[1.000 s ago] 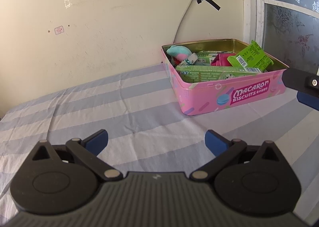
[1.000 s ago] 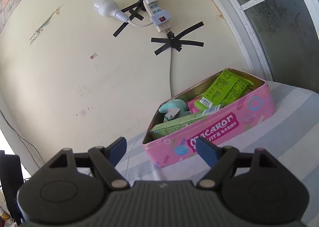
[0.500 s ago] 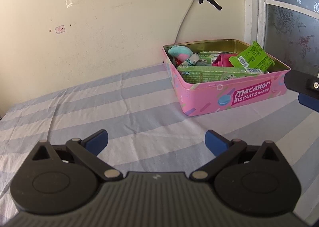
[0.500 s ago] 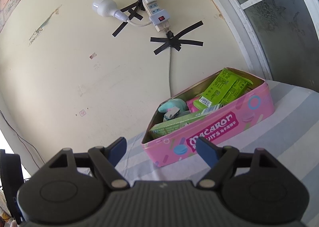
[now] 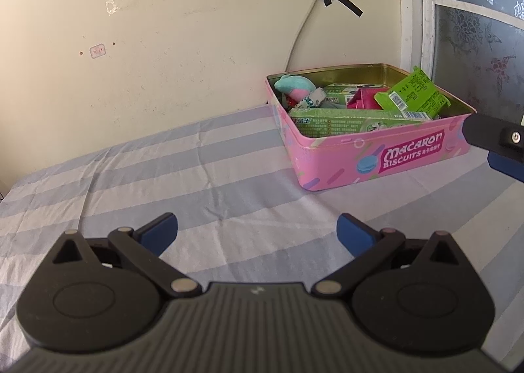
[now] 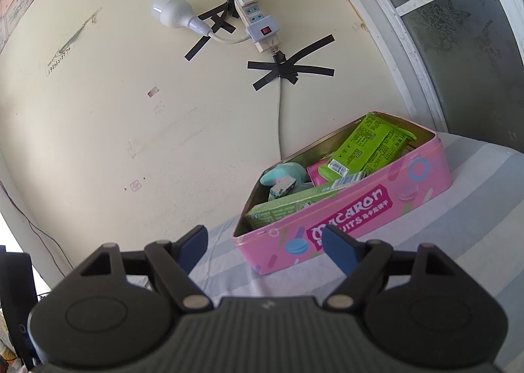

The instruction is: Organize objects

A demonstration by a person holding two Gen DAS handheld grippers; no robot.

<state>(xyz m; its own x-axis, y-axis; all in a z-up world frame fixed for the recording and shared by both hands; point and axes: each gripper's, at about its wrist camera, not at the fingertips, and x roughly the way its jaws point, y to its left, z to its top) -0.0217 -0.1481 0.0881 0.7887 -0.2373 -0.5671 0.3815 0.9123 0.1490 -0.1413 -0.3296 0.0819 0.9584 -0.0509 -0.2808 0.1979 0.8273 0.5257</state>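
A pink macaron biscuit tin (image 5: 409, 160) (image 6: 376, 209) stands open on the striped sheet by the wall. Inside lie green snack packets (image 5: 412, 94) (image 6: 366, 150), a long green box (image 5: 353, 124) (image 6: 281, 209), a pink box (image 5: 363, 99) and a teal plush toy (image 5: 293, 86) (image 6: 281, 175). My left gripper (image 5: 257, 229) hovers open over bare sheet, well short of the tin. My right gripper (image 6: 265, 242) is open too, just in front of the tin's near wall, with nothing between its fingers. One of its fingers (image 5: 497, 140) pokes in at the right edge of the left wrist view.
The blue and white striped sheet (image 5: 163, 176) covers the surface up to a cream wall. A power strip (image 6: 258, 22) and cable are taped to that wall above the tin. A frosted window (image 5: 478, 29) stands behind the tin on the right.
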